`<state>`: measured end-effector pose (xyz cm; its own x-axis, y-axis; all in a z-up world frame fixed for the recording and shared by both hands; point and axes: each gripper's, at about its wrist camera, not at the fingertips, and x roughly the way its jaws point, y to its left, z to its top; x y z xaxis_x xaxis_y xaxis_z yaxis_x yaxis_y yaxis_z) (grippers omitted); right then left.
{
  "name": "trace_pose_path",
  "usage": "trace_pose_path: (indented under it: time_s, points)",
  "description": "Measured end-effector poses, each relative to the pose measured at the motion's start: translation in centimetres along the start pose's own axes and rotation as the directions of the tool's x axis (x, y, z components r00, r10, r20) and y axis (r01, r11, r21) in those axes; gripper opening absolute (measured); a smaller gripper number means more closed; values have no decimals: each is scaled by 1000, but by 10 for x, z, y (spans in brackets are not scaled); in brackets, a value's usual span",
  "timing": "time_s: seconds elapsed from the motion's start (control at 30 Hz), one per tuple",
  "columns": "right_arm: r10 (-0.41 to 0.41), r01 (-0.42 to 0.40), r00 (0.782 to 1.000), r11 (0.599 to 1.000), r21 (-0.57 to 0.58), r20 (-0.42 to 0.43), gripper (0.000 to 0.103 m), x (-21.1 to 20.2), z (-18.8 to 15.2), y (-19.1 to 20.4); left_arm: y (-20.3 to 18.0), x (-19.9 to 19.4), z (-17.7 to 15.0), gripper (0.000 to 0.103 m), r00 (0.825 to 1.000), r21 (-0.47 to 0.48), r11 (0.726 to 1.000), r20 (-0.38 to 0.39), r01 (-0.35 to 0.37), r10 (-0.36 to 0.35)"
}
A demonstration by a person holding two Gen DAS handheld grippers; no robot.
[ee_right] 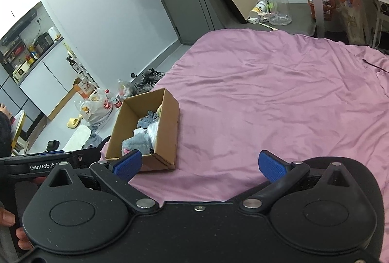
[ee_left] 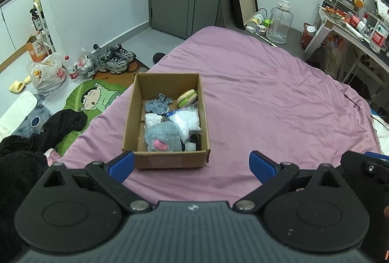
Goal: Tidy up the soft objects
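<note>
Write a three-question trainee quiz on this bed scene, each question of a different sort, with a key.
1. True or false: the left gripper holds a toy.
2. The cardboard box stands on: A) the floor B) the purple bedsheet C) the desk.
3. Fill in: the burger-shaped toy lies in the box's far ____ corner, seen from the left wrist.

Key: 1 false, both it and the right gripper are open and empty; 2 B; 3 right.

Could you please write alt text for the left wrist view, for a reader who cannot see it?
An open cardboard box sits on a pink bedsheet, holding a grey plush toy, a smaller grey toy and a plush burger. The left gripper hovers just before it, jaws wide apart and empty.
</note>
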<state>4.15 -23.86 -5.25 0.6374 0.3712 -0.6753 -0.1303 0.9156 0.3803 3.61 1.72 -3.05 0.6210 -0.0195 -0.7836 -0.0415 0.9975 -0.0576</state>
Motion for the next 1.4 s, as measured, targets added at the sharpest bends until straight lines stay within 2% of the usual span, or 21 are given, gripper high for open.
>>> trace_pose_path:
  time_s: [0.43, 0.63, 0.83, 1.4]
  points:
    - [-28, 32, 998, 996, -79, 51, 103, -29, -15, 15, 2, -26, -22, 100, 999, -2, 1000, 48, 6, -6]
    - [-47, 51, 997, 996, -68, 59, 103, -38, -23, 18, 0, -38, -28, 100, 997, 5, 1000, 73, 26, -26]
    - [-114, 118, 992, 990, -73, 62, 103, -41, -27, 21, 1, -43, -35, 100, 997, 9, 999, 74, 37, -38]
    - [-120, 125, 991, 989, -84, 55, 103, -45, -31, 27, 2, -51, -38, 100, 996, 28, 999, 86, 26, -28]
